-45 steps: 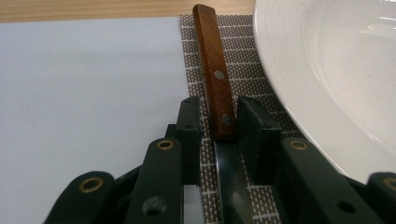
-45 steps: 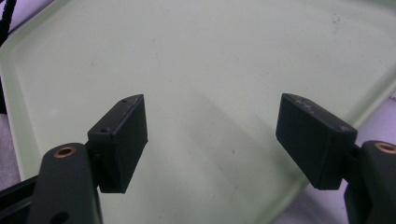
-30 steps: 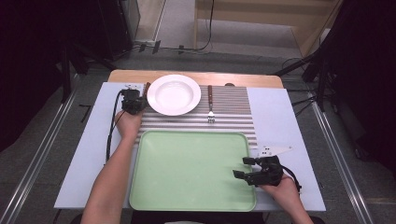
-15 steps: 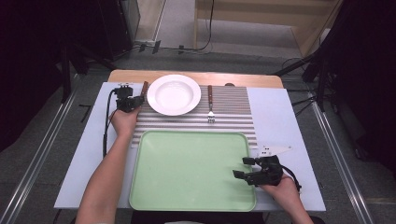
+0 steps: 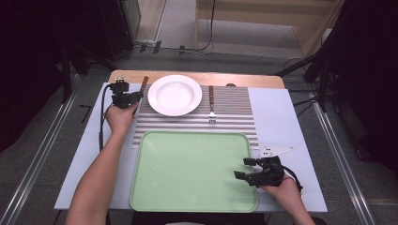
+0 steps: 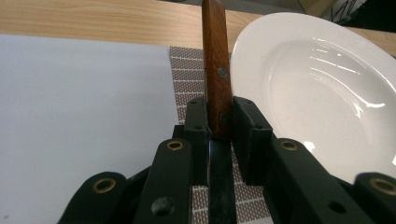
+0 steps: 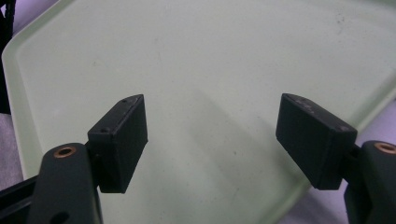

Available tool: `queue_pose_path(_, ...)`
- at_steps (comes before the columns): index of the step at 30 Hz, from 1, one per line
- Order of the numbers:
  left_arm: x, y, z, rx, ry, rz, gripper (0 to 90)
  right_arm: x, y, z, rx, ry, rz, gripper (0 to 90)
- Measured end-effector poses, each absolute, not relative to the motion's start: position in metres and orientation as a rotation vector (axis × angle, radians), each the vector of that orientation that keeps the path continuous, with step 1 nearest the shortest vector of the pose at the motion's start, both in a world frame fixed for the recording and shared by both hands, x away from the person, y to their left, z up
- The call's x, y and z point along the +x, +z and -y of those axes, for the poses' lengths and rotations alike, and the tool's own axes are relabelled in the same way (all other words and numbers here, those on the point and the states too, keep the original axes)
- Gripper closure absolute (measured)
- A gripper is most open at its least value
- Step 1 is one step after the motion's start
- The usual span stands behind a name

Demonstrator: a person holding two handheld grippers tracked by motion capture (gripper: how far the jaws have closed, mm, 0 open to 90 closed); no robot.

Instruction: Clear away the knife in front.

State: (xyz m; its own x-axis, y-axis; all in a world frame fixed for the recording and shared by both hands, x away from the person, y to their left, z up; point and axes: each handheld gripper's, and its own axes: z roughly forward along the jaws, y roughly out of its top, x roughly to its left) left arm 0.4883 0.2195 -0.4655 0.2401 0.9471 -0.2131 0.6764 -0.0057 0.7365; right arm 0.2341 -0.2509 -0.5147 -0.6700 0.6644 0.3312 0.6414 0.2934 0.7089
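Note:
My left gripper (image 5: pixel 133 99) (image 6: pixel 219 119) is shut on a knife with a brown wooden handle (image 5: pixel 143 83) (image 6: pixel 216 65), gripping the handle near the blade. The handle points away toward the table's far edge, just left of a white deep plate (image 5: pixel 174 95) (image 6: pixel 317 93). The knife hangs slightly above the striped placemat (image 5: pixel 234 112). A fork (image 5: pixel 211 106) with the same kind of handle lies on the mat to the right of the plate. My right gripper (image 5: pixel 245 168) (image 7: pixel 212 135) is open and holds nothing, over the front right part of the green tray (image 5: pixel 187 164) (image 7: pixel 196 60).
A white sheet (image 5: pixel 277 117) covers the table, with a wooden strip (image 5: pixel 197 77) along its far edge. The left gripper's black cable (image 5: pixel 101 122) trails down the left side. A dark floor and metal rails surround the table.
The left gripper has risen a little and shifted slightly left with the knife in it. The right gripper has kept still.

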Motion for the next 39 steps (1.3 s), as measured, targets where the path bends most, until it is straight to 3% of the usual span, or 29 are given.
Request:
queue_pose_path(18, 0.471, -0.432, -0.203, 1.791, 0.327, -1.369, 76.4, 0.234, -0.515, 0.251, 1.269, 1.357, -2.502, 24.0)
queue_pose_path(25, 0.457, -0.426, -0.191, 1.828, 0.221, -1.298, 76.4, 0.234, -0.514, 0.252, 1.295, 1.377, -2.482, 24.0)
queue_pose_path(39, 0.441, -0.418, -0.179, 1.888, 0.166, -1.201, 76.4, 0.235, -0.515, 0.251, 1.314, 1.391, -2.476, 24.0)
